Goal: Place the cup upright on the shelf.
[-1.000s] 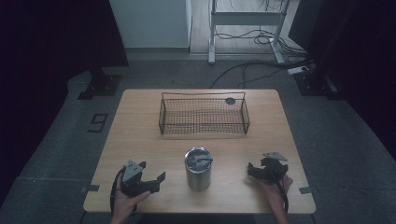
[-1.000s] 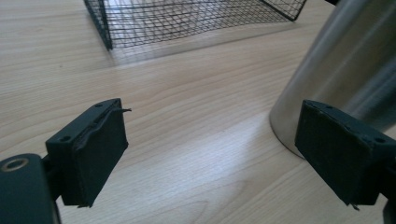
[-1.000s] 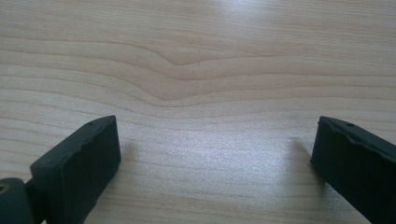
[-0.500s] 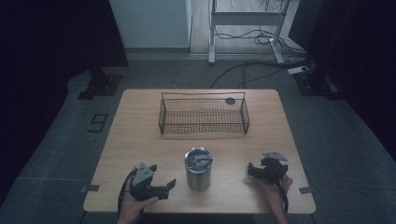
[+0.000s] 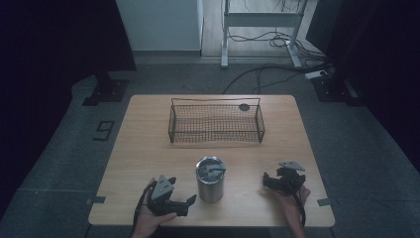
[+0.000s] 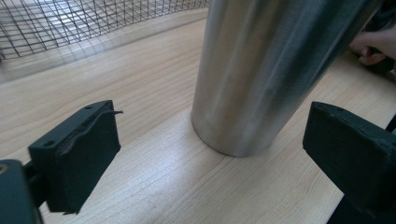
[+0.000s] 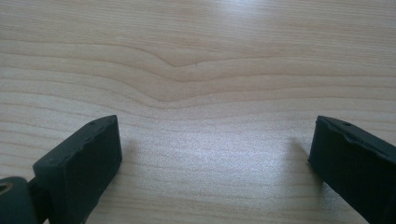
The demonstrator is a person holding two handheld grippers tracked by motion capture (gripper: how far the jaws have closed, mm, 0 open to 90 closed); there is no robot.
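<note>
We start from the wooden surface [image 5: 148, 148], the largest thing in play, and work down; beyond both grippers, toward its far edge, stands the wire basket [image 5: 216, 124], and we see nothing lying in it, only a small dark disc [image 5: 244, 107] that sits at or just past its far rim, which of the two we cannot tell. Nearer to us, between the two grippers, stands the steel tumbler [image 5: 210, 178], upright, with a lid [image 5: 210, 168] on its mouth, so whatever it may hold is hidden from us.

The step in hand, as we judge it, is the left gripper [image 5: 184, 202] closing in on the tumbler; its jaws stand wide apart and grasp nothing, and in the left gripper view the tumbler's base [image 6: 233, 135] lies just ahead of them and a little toward the right-hand one. To do it well we would slide forward until the round wall sits squarely between the pads, keep them level so the tumbler does not tip, and take it low on the body rather than at the lid; smooth steel may slip, so we would close firmly.

The right gripper [image 5: 270, 181] rests beside the tumbler on its other side, well apart from it, jaws spread over bare wood [image 7: 201, 84], holding nothing.
</note>
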